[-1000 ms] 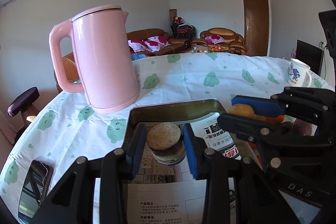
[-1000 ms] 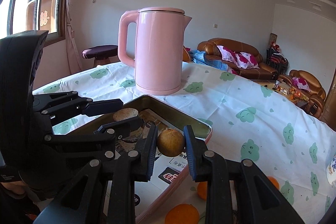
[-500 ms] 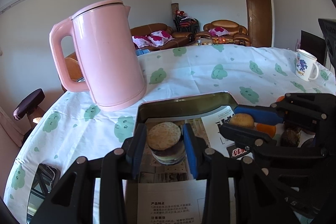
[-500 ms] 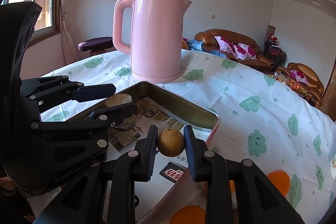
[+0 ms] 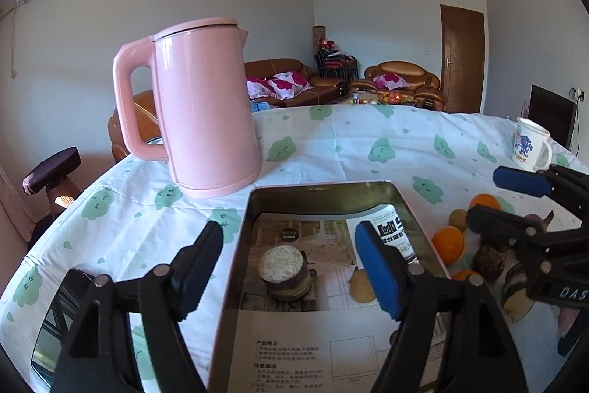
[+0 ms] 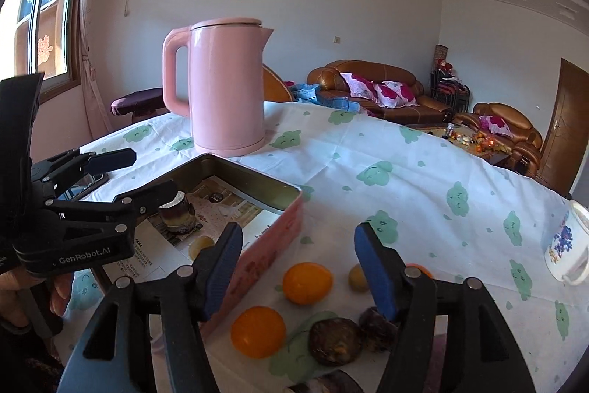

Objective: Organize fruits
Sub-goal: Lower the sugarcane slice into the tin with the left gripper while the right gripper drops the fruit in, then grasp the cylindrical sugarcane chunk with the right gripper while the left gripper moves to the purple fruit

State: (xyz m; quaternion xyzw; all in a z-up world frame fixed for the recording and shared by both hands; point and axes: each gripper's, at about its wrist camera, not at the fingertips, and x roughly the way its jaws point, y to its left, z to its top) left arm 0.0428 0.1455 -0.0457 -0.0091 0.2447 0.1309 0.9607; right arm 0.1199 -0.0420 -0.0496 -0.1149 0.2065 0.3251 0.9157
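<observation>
A pink tin tray (image 5: 324,187) (image 6: 257,177) lined with printed paper holds a brown cut stump with a pale top (image 5: 284,270) (image 6: 177,217) and a small yellow-brown round fruit (image 5: 360,287) (image 6: 200,243). My left gripper (image 5: 289,264) (image 6: 154,172) is over the tin, its jaws opening; the stump stands between them, untouched. My right gripper (image 6: 298,238) (image 5: 482,194) is right of the tin, jaws opening and empty, above loose fruit on the cloth: two oranges (image 6: 307,282) (image 6: 257,330), a small yellow-brown fruit (image 6: 357,277) and dark wrinkled fruits (image 6: 335,336).
A tall pink kettle (image 5: 206,105) (image 6: 224,87) stands just behind the tin. A white printed mug (image 5: 530,150) (image 6: 567,245) sits at the far right of the table. A phone (image 5: 55,326) lies at the left edge. A hand (image 6: 22,304) holds the left gripper.
Both grippers were shut, the left on the stump, the right on the small round fruit. Both have let go into the tin, and the right gripper has moved right over the loose fruit.
</observation>
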